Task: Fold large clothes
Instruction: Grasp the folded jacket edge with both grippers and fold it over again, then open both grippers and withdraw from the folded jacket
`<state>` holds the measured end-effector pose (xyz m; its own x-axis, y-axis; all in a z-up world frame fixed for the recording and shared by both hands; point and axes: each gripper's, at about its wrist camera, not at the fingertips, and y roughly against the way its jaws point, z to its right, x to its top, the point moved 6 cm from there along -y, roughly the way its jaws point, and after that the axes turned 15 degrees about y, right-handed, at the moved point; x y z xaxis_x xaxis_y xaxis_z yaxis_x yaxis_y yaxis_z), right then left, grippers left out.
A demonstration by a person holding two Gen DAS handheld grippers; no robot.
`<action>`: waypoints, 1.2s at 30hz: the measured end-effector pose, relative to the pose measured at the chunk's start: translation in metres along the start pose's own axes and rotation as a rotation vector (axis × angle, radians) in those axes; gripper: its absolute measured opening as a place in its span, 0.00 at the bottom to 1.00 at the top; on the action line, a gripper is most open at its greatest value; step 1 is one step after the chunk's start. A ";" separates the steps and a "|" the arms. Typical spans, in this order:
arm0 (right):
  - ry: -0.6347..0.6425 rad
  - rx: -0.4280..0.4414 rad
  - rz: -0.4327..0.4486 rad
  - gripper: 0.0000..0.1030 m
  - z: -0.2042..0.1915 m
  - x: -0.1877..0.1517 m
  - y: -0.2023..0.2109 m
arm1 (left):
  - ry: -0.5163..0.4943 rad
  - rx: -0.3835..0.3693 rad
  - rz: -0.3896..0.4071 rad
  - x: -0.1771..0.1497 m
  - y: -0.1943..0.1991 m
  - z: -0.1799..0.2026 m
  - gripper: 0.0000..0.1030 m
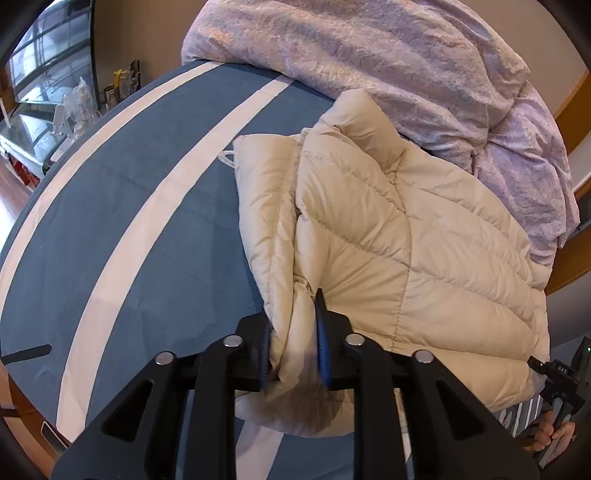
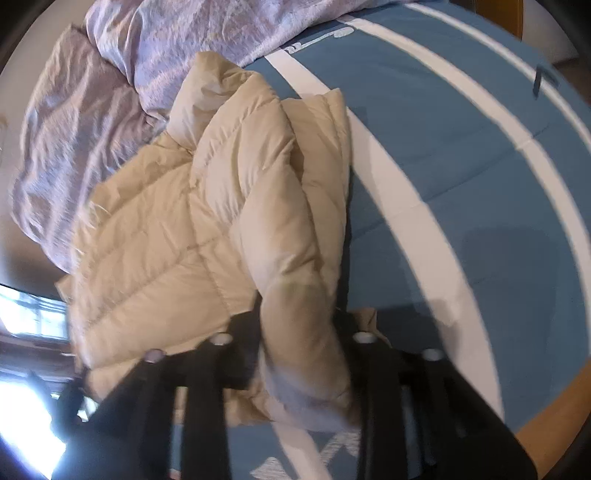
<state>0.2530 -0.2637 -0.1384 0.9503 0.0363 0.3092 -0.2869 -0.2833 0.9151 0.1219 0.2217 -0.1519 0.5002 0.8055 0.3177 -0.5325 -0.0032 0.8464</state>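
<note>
One cream puffer jacket (image 1: 388, 240), one lilac duvet (image 1: 369, 66), two hand-held grippers, left (image 1: 295, 347) and right (image 2: 299, 332).

A bedroom in daylight — a wide bed, a window wall, wood floor.

The blue bed cover with broad white stripes (image 1: 140, 206) fills most of the left wrist view; a crumpled pale lilac duvet (image 1: 369, 66) is heaped at its far side against a plain beige wall (image 1: 147, 33). Far left, a large dark-framed window (image 1: 44, 66) lets in bright light over a low ledge crowded with clear bottles and small items (image 1: 81, 107), too small to identify. Reddish-brown wooden floor (image 1: 11, 192) shows below it. In the right wrist view an orange-brown wooden bed edge (image 2: 543, 435) runs near right — the window glare (image 2: 26, 435) is blown out at near left.
</note>
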 end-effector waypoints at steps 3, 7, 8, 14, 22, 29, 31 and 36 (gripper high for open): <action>0.043 -0.122 0.028 0.73 -0.002 0.005 0.011 | 0.040 0.002 -0.009 0.003 -0.001 -0.006 0.38; 0.058 -0.203 0.114 0.76 -0.009 0.019 0.037 | 0.069 0.004 -0.020 0.007 -0.002 -0.010 0.74; 0.076 -0.216 0.138 0.76 -0.017 0.024 0.044 | 0.072 -0.004 -0.023 0.008 -0.002 -0.009 0.74; 0.298 -0.161 0.175 0.76 -0.096 0.034 0.048 | 0.082 -0.002 -0.043 0.014 -0.008 -0.004 0.79; 0.449 -0.102 0.086 0.76 -0.165 0.011 0.003 | 0.103 0.008 -0.054 0.020 -0.015 -0.008 0.82; 0.531 -0.167 0.058 0.76 -0.183 -0.011 -0.023 | 0.132 0.005 -0.052 0.025 -0.018 -0.010 0.82; 0.536 -0.175 0.048 0.78 -0.180 -0.012 -0.034 | 0.131 0.001 -0.066 0.025 -0.021 -0.009 0.82; 0.556 -0.206 0.035 0.79 -0.183 -0.012 -0.051 | 0.138 -0.008 -0.088 0.024 -0.027 -0.007 0.84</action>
<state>0.2338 -0.0744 -0.1418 0.7497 0.5428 0.3786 -0.3874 -0.1039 0.9161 0.1438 0.2453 -0.1696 0.4473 0.8761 0.1800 -0.4964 0.0757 0.8648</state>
